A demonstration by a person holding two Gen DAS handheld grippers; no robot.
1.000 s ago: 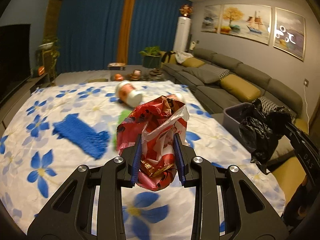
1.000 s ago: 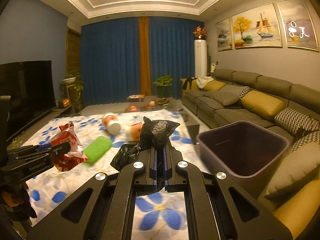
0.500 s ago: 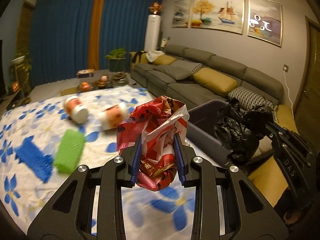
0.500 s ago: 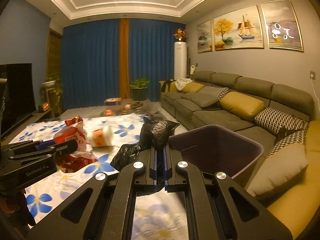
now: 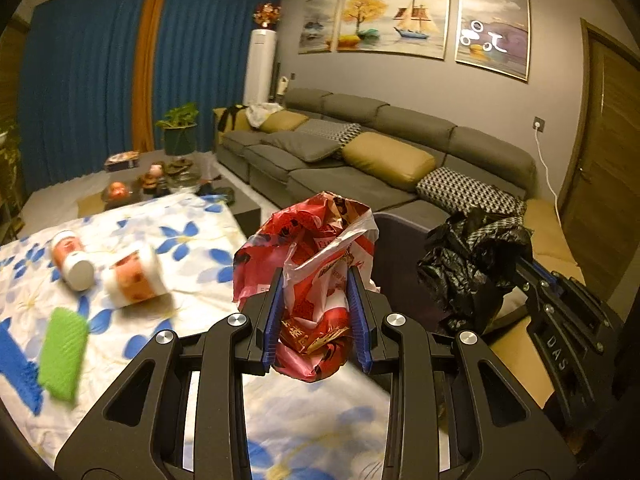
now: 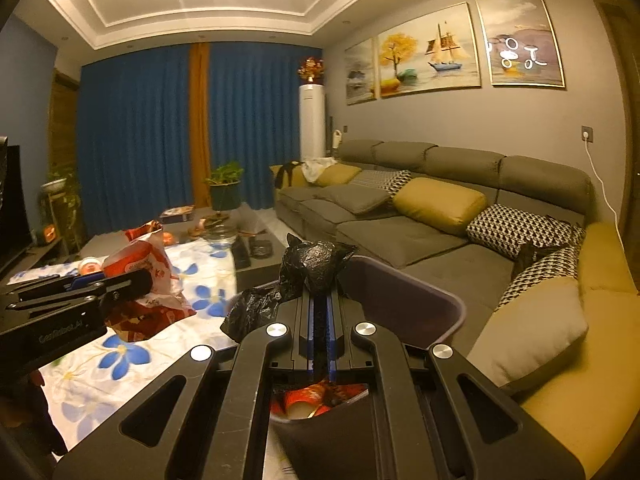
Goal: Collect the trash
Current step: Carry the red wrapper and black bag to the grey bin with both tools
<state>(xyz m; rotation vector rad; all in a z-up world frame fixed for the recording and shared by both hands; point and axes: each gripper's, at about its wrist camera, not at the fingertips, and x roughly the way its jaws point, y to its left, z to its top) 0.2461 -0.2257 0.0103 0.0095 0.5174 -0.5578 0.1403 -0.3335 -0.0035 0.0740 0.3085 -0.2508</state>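
Note:
My left gripper (image 5: 316, 300) is shut on a crumpled red and white plastic bag (image 5: 312, 256), held in the air at the table's right edge; it also shows in the right wrist view (image 6: 148, 280). My right gripper (image 6: 319, 308) is shut on a crumpled black plastic bag (image 6: 304, 268) and holds it over the dark purple trash bin (image 6: 440, 300), which has red trash inside. In the left wrist view the black bag (image 5: 472, 264) hangs over the bin (image 5: 400, 236), right of the red bag.
Two orange and white cups (image 5: 132, 270) (image 5: 72, 258), a green cloth (image 5: 64, 348) and a blue cloth (image 5: 16, 364) lie on the flowered tablecloth (image 5: 192, 236). A grey sofa with cushions (image 6: 440, 204) runs along the right wall. A low coffee table (image 5: 160, 176) stands behind.
Both grippers have swung right, away from the table's middle toward the sofa. The black bag now hangs over the bin, and the red bag is near the bin's rim.

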